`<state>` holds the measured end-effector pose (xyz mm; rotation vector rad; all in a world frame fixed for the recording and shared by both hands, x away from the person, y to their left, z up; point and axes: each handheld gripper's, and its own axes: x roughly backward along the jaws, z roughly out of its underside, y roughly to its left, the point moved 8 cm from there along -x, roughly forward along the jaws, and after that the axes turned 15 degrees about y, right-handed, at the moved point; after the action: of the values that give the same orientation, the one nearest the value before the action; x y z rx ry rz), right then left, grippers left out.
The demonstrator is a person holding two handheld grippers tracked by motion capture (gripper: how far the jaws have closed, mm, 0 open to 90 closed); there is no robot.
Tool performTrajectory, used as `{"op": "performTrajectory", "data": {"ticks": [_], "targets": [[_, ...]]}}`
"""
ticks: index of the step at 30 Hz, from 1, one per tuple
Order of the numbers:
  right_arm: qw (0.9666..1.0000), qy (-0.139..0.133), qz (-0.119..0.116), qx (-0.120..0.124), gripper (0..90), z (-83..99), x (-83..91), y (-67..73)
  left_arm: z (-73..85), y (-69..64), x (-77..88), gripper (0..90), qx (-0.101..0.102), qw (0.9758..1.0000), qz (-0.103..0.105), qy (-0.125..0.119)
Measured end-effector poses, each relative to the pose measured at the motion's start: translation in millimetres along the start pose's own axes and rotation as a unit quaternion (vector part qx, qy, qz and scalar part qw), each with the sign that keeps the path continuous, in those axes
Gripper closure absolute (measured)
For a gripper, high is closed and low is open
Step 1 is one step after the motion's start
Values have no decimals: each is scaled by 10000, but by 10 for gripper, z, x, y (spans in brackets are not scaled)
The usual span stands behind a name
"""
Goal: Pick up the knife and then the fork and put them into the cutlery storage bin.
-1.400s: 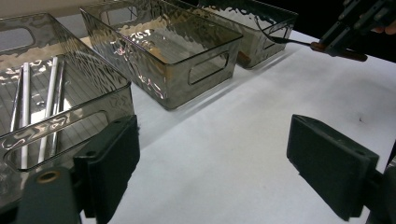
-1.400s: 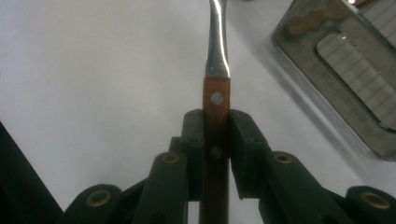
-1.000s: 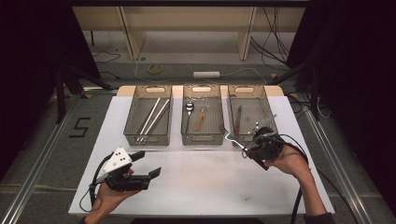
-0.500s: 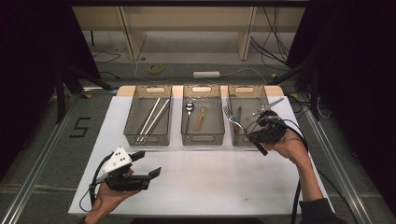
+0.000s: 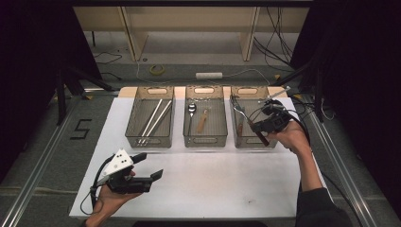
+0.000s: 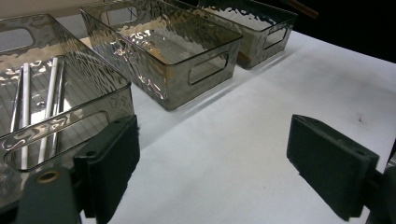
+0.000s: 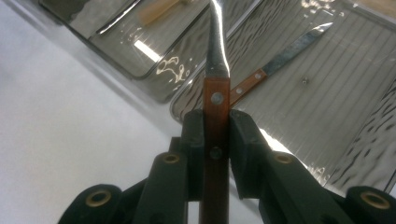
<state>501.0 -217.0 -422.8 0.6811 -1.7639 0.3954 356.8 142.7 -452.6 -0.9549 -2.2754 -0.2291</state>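
My right gripper (image 5: 255, 126) (image 7: 216, 140) is shut on the wooden handle of a fork (image 5: 238, 108) (image 7: 216, 100). It holds the fork tilted above the right clear bin (image 5: 249, 90) (image 7: 336, 121), tines pointing toward the far left corner. A wooden-handled knife (image 7: 275, 63) lies on that bin's floor. My left gripper (image 5: 148, 166) (image 6: 233, 163) rests low over the white table top (image 5: 213, 184) near the front left, open, with nothing between its jaws.
Three clear bins stand in a row at the back of the white top. The left bin (image 5: 132, 138) (image 6: 70, 122) holds long metal sticks (image 5: 152, 119). The middle bin (image 5: 205, 142) (image 6: 205, 70) holds a wooden-handled spoon (image 5: 191, 113). Black cables trail from both grippers.
My right gripper has carried the fork up and away from the table front, from beside the right bin to above it. The left gripper has stayed still.
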Motion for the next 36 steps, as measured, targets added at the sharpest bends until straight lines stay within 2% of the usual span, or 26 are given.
{"op": "performTrajectory", "data": {"ticks": [16, 28, 36], "targets": [[9983, -113, -5, -567, 775, -224, -27, -264, -1, 1, 3, 167, -3, 10000, 10, 0], [9949, -166, 41, -994, 775, -317, -114, -412, 0, -5, 0, 166, -18, 10000, 14, 4], [9934, -211, 92, -1123, 775, -345, -153, -469, 0, -8, -1, 167, -39, 10000, 19, 16]]}}
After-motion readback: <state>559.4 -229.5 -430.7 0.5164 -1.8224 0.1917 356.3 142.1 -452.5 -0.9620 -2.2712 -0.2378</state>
